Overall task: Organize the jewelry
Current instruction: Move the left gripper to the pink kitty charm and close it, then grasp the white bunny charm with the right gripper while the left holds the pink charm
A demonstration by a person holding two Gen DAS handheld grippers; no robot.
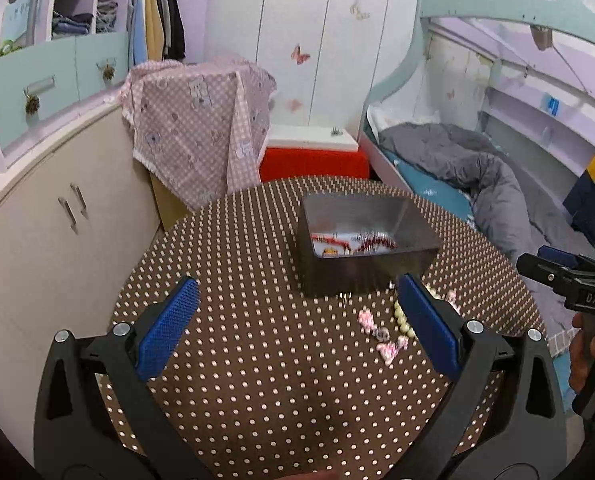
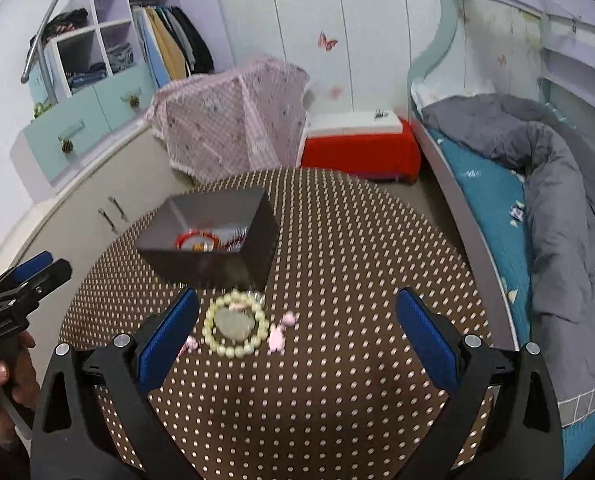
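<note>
At the far left stands a cupboard (image 1: 57, 216) with pale green drawers (image 1: 37, 88) above it, and past that a wardrobe (image 2: 173, 44) of hanging clothes. A pink cloth (image 1: 201, 128) drapes over something beside a red box (image 1: 313, 164).

The round tabletop (image 1: 257, 380), brown with pale dots, carries the jewelry. The left gripper (image 1: 297, 320) hovers over it with its blue pads spread wide and nothing between them. From that gripper's view the grey box (image 1: 361, 276) sits at 12 o'clock, just beyond the fingertips, with red bracelets (image 1: 353, 242) lying on its pale floor. Loose pink pieces (image 1: 389, 346) lie on the tabletop at about 1 o'clock, near the box's front wall.

The bead bracelet (image 2: 236, 323), a ring of pale cream beads, lies flat on the tabletop just in front of the box, with a grey stone-like piece (image 2: 234, 325) inside its loop. From the right gripper (image 2: 297, 320) it sits at about 11 o'clock, close to the left pad. That gripper too is spread wide and empty, held above the tabletop.

A hand (image 2: 5, 376) grips the left tool's handle at the edge of the right view.

To the far right runs the bed (image 2: 485, 208), teal sheet under a bunched grey duvet (image 2: 569, 200).
</note>
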